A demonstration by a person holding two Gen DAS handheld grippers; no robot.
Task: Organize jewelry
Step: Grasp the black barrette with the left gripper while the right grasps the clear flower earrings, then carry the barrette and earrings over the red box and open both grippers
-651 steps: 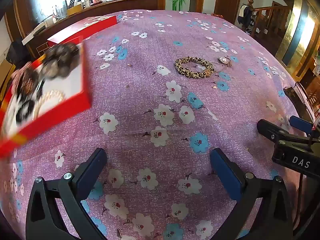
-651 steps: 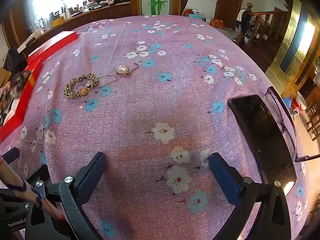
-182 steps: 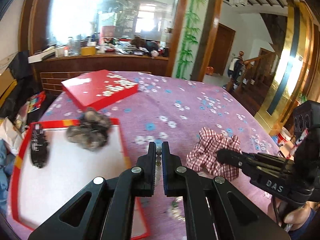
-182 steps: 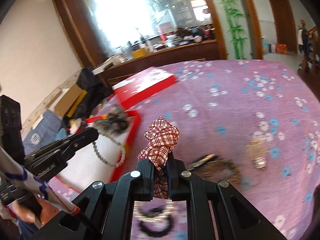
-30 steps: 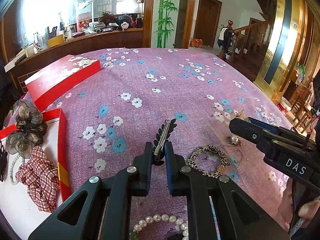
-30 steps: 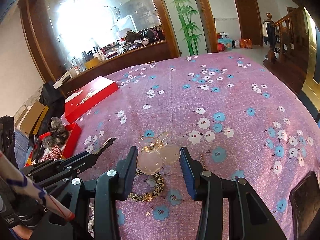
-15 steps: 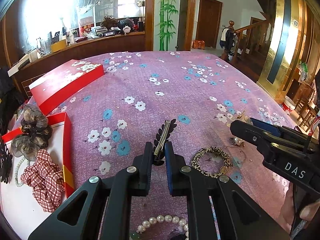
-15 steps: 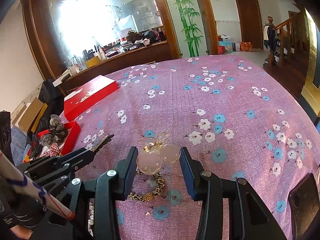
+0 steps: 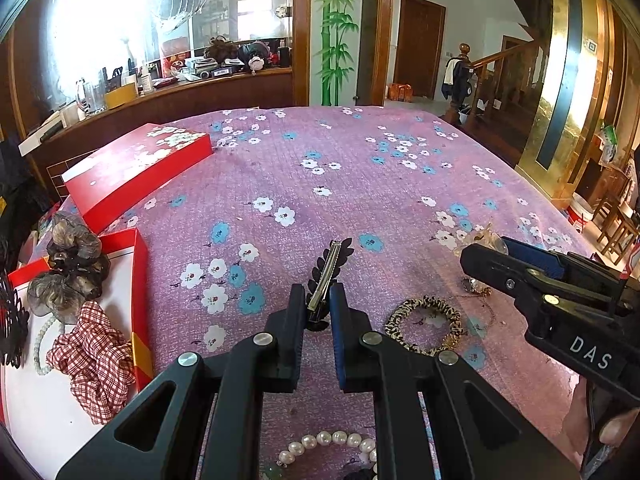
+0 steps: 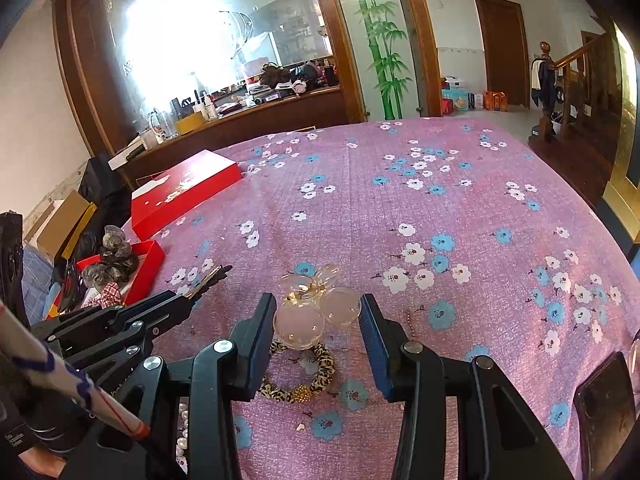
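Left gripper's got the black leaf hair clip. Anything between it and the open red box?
Nothing visible blocks the way. The left gripper holds the hair clip above bare purple cloth, and the open red box lies to its left. Inside, the plaid scrunchie and dark organza scrunchies crowd the near wall, leaving white floor further in.

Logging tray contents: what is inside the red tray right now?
In the red tray: a plaid scrunchie, dark gauzy scrunchies, a white bead string and a black piece. Anything beneath them is covered.
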